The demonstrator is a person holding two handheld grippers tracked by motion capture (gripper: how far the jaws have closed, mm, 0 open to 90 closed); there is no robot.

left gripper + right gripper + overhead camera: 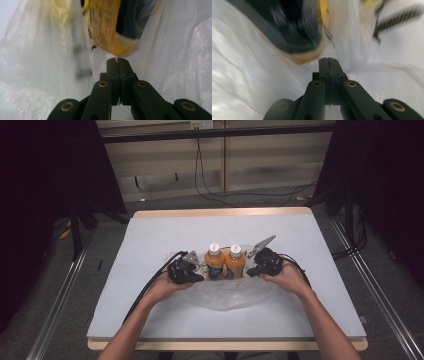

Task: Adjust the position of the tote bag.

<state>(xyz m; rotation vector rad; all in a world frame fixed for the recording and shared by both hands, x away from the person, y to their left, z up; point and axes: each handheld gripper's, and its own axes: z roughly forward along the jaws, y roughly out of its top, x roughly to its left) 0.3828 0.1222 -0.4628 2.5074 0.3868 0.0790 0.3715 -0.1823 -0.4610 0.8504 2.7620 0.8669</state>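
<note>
I hold the thin plastic bag (235, 295) on the counter (150, 240), close to me. It is soft, light and crinkly, so it slips and can tear. My left gripper (186, 271) and right gripper (264, 263) sit at its two sides. Their fingers (117, 72) are pressed together; I think they pinch the bag's edges, the best place to hold. Two orange bottles (225, 262) stand upright inside, touching each other. They look heavy and could tip. Behind the counter, cables (210, 190) lie on the floor.

2 orange bottles (225, 263) in plastic bag (235, 295), tools either side
</note>
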